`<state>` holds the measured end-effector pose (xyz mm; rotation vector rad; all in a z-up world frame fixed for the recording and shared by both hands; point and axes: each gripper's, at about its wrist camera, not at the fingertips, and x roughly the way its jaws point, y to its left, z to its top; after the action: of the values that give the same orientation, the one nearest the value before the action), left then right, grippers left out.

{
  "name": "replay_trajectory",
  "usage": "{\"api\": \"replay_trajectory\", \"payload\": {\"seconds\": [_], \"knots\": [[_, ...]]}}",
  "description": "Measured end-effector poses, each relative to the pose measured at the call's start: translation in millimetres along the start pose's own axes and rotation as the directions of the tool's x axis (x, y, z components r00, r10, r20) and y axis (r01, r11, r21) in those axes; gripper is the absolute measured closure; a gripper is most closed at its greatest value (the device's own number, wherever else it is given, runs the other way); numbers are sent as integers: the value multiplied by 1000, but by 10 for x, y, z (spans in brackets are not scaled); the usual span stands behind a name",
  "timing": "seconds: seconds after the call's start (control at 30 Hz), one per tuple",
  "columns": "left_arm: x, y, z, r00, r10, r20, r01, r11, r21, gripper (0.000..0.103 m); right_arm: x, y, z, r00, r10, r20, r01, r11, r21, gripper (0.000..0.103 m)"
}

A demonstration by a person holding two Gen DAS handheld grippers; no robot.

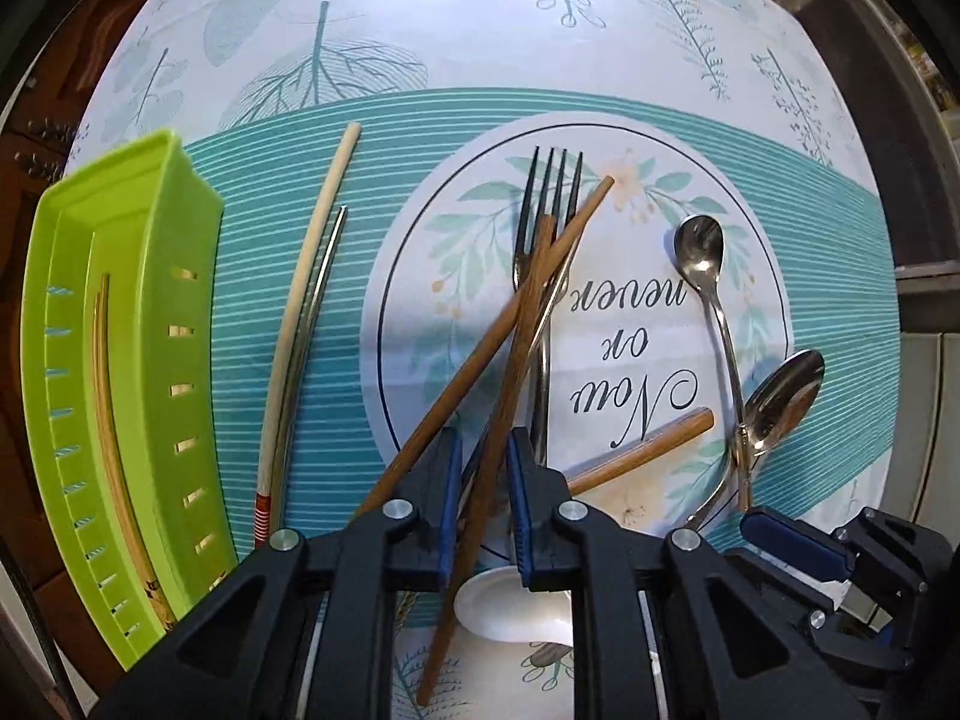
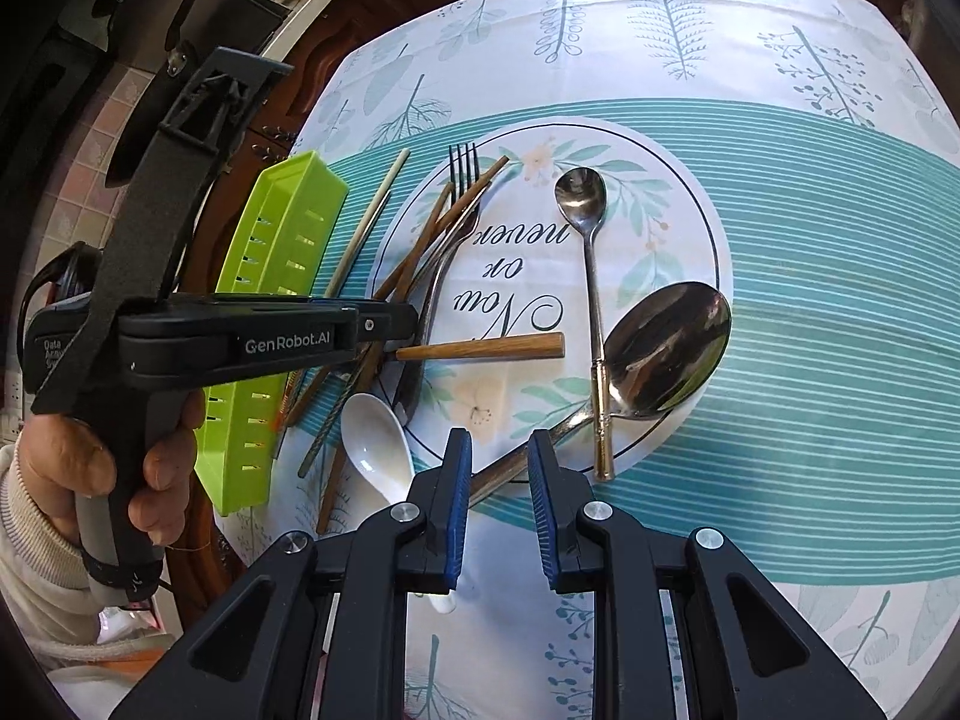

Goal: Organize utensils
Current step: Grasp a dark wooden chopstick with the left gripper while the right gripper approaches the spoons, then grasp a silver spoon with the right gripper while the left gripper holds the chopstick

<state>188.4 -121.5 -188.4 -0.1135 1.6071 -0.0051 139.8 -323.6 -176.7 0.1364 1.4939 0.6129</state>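
1. Green tray (image 1: 120, 372) lies at nine o'clock of the left claw (image 1: 485, 504).
2. That claw is nearly closed on a brown chopstick (image 1: 510, 360), its long axis running twelve-to-six.
3. Right claw (image 2: 499, 501) is part-open, holding nothing.

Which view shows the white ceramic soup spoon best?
The right wrist view: the white ceramic soup spoon shows its whole bowl on the patterned tablecloth. In the left wrist view, only part of the bowl shows below the left gripper.
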Motion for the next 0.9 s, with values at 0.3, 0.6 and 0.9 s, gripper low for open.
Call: {"api": "replay_trajectory", "payload": {"seconds": [0.3, 0.6, 0.9], "knots": [[-85, -87, -34, 999, -35, 5, 35, 999, 0, 99, 27, 9, 50, 1000, 11, 6, -11, 1000, -12, 83], [-205, 127, -111, 993, -113, 41, 115, 993, -33, 99, 89, 126, 93, 1000, 3, 4, -3, 999, -55, 83], [-376, 420, -294, 988, -137, 67, 141, 988, -66, 99, 138, 314, 188, 999, -43, 9, 44, 977, -211, 83]]}}
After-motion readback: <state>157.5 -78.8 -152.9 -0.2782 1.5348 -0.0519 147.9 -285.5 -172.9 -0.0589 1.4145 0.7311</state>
